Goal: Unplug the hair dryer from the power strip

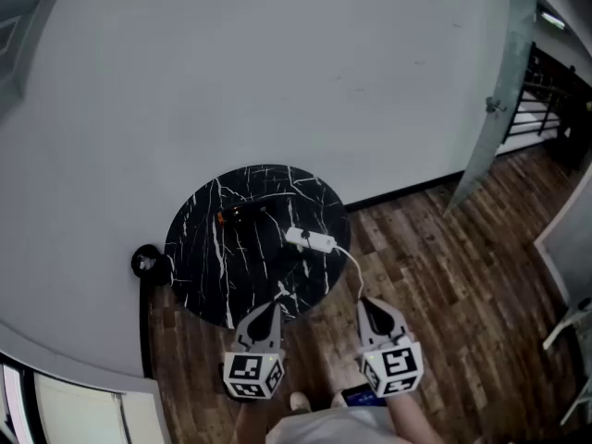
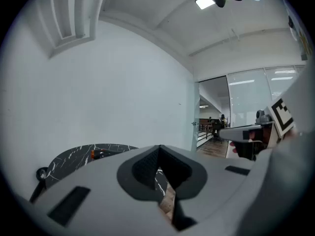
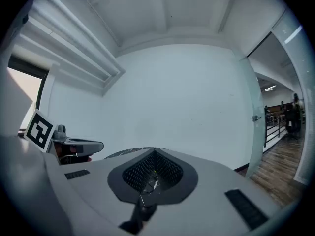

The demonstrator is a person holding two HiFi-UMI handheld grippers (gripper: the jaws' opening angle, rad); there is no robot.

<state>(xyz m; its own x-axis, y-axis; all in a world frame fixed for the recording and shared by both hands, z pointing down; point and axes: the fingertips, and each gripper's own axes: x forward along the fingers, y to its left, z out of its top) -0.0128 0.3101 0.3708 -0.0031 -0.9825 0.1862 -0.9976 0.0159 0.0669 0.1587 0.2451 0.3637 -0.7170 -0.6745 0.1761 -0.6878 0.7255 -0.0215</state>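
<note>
Hair dryer (image 1: pixel 242 214) on round black table (image 1: pixel 199 248), far side; both grippers shut, empty.
White power strip (image 1: pixel 311 240) lies near its right, and a white cord (image 1: pixel 354 268) trails off the near edge. Plug connection too small to make out. Left gripper (image 1: pixel 269 305) and right gripper (image 1: pixel 368 302) sit at the near rim, jaws together, nothing between them.

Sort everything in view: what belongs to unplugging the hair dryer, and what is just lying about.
For the job: hair dryer, power strip, white cord, left claw and right claw, both shut and empty.
Just lying about: marble table, round black object beside it, glass door.
</note>
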